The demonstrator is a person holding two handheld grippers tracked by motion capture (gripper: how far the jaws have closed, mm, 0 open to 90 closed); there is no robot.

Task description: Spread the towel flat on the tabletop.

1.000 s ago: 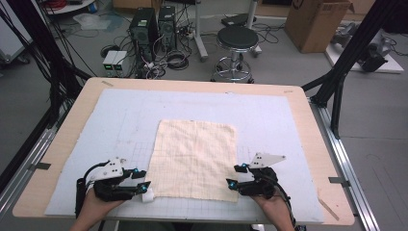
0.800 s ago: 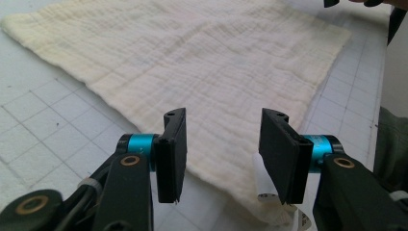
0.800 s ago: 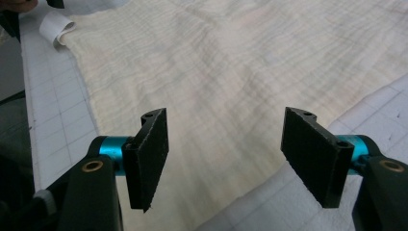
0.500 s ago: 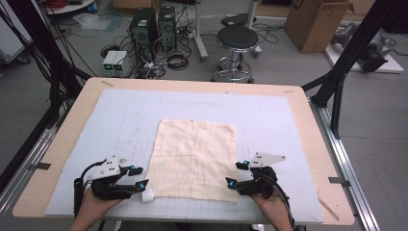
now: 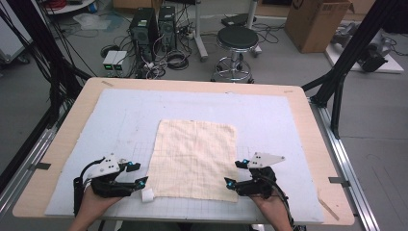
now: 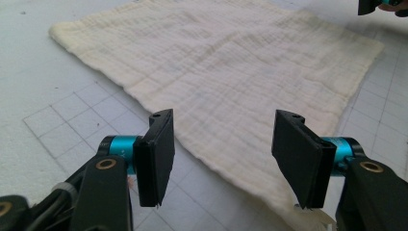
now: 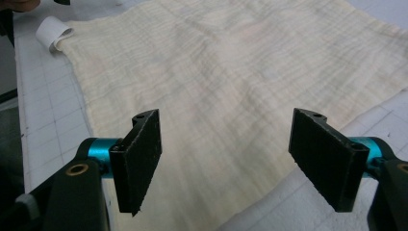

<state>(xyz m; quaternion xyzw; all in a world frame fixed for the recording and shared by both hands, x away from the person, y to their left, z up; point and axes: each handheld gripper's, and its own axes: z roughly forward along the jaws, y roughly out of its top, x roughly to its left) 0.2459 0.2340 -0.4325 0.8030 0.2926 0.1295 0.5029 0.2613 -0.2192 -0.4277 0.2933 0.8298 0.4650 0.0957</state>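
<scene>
— What covers the table (image 5: 62, 144)?
— A pale gridded mat (image 5: 125, 120) over nearly all of it.
— And on the mat?
— A cream cloth (image 5: 195, 159) lies flat at its middle, a small white tag (image 5: 147, 195) at the cloth's near left corner.

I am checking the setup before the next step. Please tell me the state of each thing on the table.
Cloth: spread flat on the mat, not held.
White tag: curled, at the cloth's near left corner.
Left tool: jaws apart, just been opening, nothing gripped.
Right tool: jaws apart, just been opening, nothing gripped.
</scene>
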